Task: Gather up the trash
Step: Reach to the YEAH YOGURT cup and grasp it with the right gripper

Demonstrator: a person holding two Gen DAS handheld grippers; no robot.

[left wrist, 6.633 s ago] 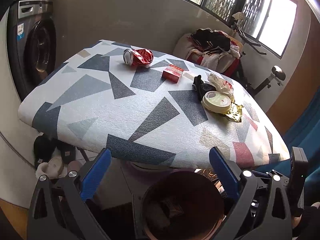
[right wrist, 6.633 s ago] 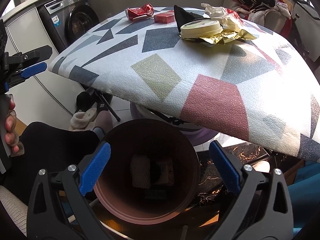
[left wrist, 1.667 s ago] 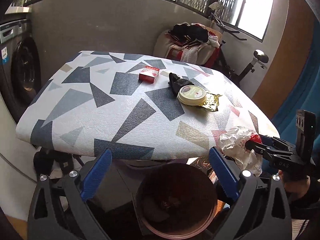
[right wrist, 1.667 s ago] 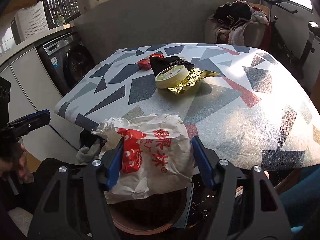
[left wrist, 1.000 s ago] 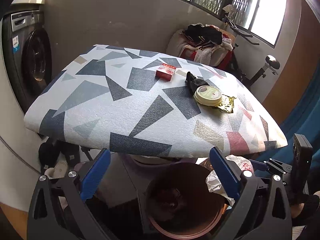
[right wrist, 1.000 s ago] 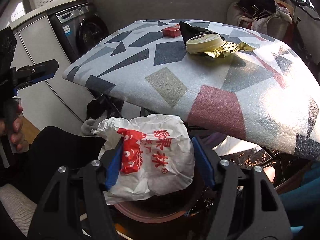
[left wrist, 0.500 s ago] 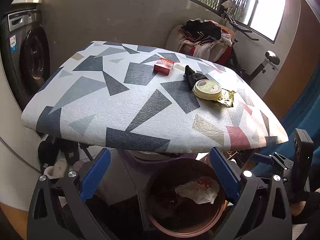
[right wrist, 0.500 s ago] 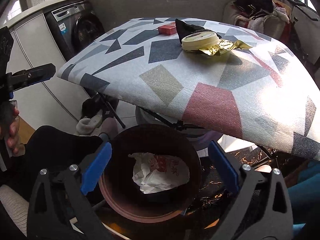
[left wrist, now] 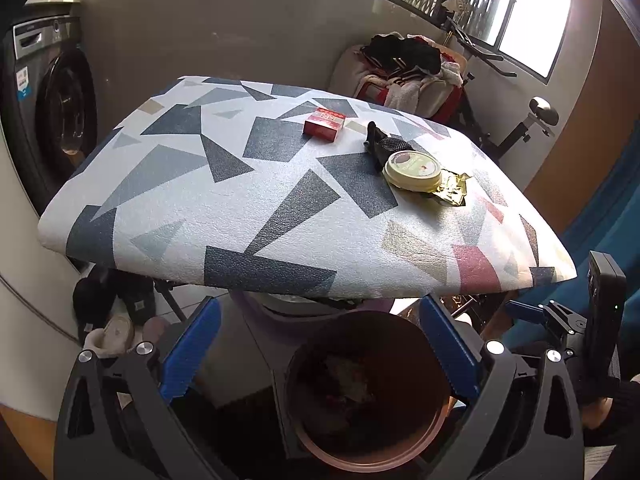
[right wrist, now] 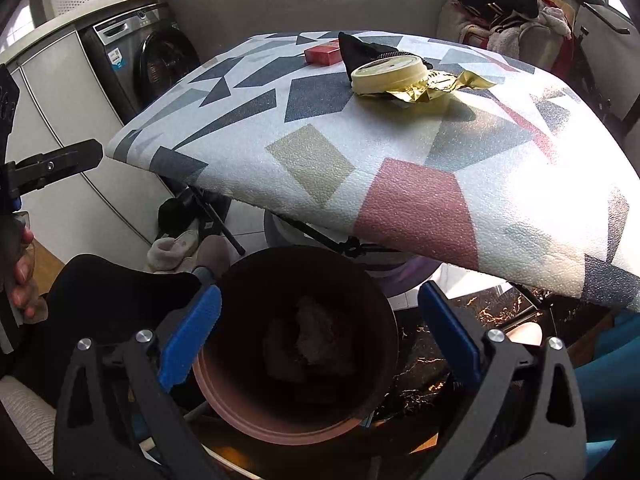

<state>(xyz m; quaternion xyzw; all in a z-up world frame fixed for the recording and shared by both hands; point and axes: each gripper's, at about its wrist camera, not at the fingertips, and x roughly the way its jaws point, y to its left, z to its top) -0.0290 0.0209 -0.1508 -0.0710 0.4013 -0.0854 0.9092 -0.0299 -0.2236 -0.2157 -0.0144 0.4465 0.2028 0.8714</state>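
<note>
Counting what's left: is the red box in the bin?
No, the red box lies on the table, far from the bin.

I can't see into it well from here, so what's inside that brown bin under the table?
The brown bin holds crumpled pale trash near the middle, dim in shadow. Anything beneath it is covered, and the dark bottom cannot be made out.

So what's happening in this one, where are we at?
A person with a gripper in each hand is clearing trash off a patterned table into a brown bin below its edge. The right gripper hangs over the bin, its jaws just opened wide and empty; crumpled trash lies inside. The left gripper is open and empty too. A red box, a black pouch, a round lid and a gold wrapper remain on the table.
</note>
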